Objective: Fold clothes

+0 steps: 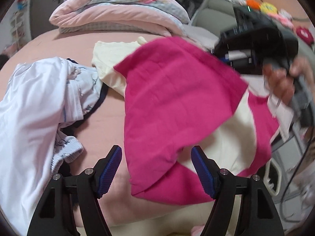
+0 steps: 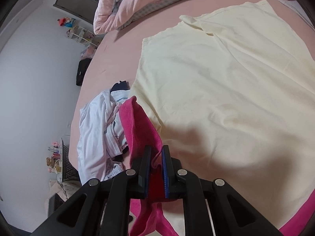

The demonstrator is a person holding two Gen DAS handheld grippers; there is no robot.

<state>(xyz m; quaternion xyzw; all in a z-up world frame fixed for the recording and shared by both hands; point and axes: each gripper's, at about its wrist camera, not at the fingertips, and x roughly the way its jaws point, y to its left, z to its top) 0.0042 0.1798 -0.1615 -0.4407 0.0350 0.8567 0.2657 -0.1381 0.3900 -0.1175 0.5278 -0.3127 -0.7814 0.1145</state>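
Pink garment (image 1: 177, 98) is held lifted over cream shirt (image 2: 226, 88) on bed (image 1: 102, 118), clamped in right hand-held gripper (image 2: 156, 157); left hand-held gripper (image 1: 156, 157) is spread apart w/ nothing in it. Fabric judged soft, light, floppy; best pinched at edges/corners.

A: Where does the left wrist view look from?

B: Low over the bed (image 1: 110, 114), facing the folded quilt (image 1: 118, 13), with the pink garment (image 1: 177, 98) close ahead.

A: And the right wrist view?

B: Higher, tilted down across the cream shirt (image 2: 226, 78). Both views share the quilt, the shirt and the white clothes pile (image 2: 94, 129).
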